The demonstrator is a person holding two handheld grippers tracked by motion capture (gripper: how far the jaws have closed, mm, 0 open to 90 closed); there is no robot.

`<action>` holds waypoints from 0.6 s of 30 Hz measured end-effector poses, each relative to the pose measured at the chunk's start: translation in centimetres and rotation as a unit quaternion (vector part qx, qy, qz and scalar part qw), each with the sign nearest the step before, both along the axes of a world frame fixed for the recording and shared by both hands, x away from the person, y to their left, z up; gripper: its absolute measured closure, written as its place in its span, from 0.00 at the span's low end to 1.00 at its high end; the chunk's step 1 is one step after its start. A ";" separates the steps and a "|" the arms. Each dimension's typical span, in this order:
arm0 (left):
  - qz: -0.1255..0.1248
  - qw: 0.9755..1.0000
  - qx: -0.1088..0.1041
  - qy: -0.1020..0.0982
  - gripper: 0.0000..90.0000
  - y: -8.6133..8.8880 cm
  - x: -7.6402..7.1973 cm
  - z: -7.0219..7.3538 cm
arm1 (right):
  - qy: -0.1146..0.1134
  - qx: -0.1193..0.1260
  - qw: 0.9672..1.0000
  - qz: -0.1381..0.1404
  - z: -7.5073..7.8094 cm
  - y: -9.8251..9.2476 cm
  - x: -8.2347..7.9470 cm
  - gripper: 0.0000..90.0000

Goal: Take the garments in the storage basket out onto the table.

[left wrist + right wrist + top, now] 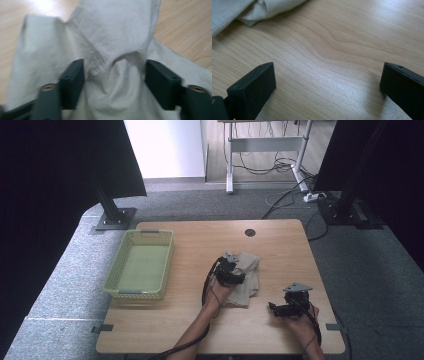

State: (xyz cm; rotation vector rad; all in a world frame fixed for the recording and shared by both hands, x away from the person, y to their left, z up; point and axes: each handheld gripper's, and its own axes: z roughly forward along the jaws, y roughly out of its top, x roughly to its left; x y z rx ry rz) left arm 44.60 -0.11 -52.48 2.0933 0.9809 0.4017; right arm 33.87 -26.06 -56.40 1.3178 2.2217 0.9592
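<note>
The left tongs (113, 75) stand apart astride a raised fold of the crumpled beige cloth (110, 40), pads not pressing; the right tongs (325, 87) wait wide apart over the wooden surface (342, 50).

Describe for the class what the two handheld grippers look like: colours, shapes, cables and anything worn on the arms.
Both are black. The left gripper and right gripper each carry a grey three-cornered plate on top and trail a black cable along the forearm. Close up, the jaws are flat, dark rectangular blocks with small screw holes; the left gripper's have brass-coloured fittings at their bases. The forearms are bare, with no sleeves in view.
</note>
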 end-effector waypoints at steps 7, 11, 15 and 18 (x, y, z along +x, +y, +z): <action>-0.008 1.000 -0.007 -0.006 0.18 0.7 -0.5 1.3 | 0.000 0.000 1.000 0.000 0.0 0.0 0.0 0.00; -0.012 1.000 -0.006 -0.008 0.16 1.0 -0.7 1.7 | 0.000 0.000 1.000 0.000 0.0 0.0 0.0 0.00; -0.015 1.000 -0.010 -0.010 0.14 1.5 -1.1 2.4 | -0.001 0.000 1.000 0.000 0.0 0.0 0.0 0.00; -0.018 1.000 -0.016 -0.011 0.13 2.0 -1.4 2.9 | -0.001 0.000 1.000 0.000 0.0 0.0 0.0 0.00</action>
